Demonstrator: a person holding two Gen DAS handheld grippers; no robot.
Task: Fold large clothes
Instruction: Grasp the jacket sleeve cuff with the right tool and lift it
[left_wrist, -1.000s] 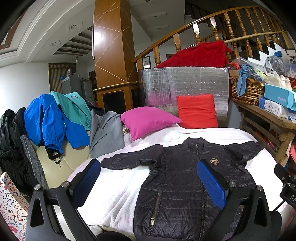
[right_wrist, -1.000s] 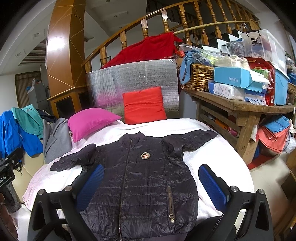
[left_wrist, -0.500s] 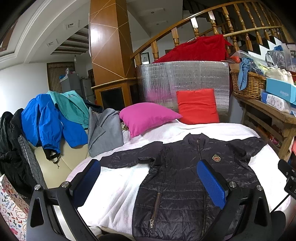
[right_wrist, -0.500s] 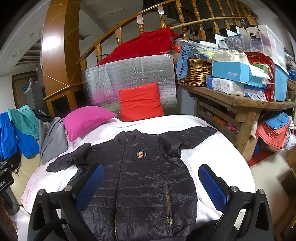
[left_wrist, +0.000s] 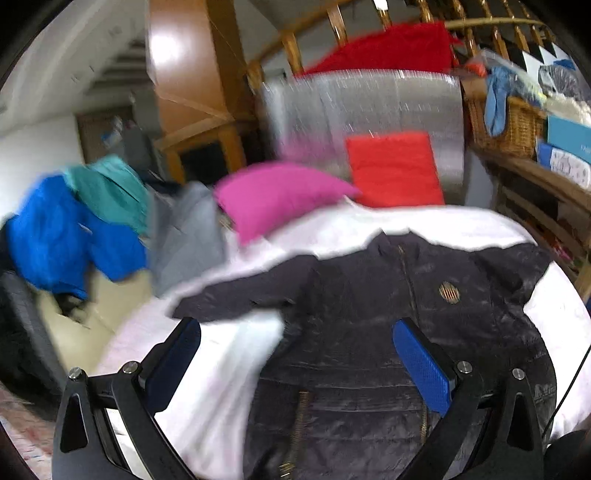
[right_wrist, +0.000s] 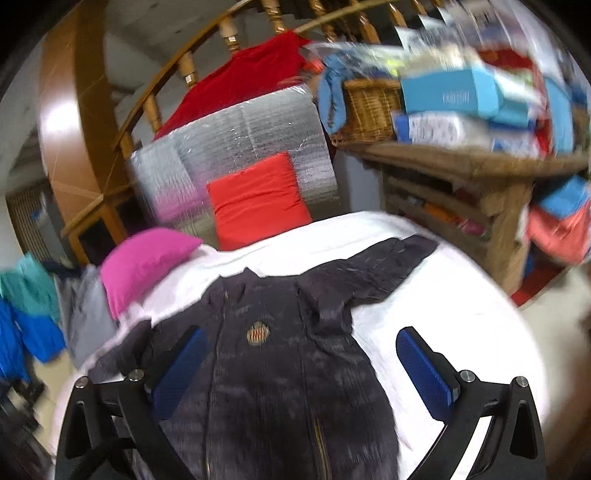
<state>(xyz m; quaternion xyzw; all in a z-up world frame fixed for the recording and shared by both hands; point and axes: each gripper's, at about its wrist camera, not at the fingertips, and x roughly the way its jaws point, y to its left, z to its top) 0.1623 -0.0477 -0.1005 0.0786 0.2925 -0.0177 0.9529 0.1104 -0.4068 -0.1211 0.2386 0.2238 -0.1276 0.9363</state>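
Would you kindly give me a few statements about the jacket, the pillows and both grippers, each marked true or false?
1. The jacket lies spread on the white cover with its front up. True.
2. The left gripper is shut on a sleeve. False: it is open and holds nothing.
3. The pink pillow sits left of the red pillow. True.
4. The right gripper is open. True.
5. The jacket is already folded in half. False: both sleeves lie stretched out to the sides.
6. The basket sits on the bed. False: it sits on the wooden table to the right.
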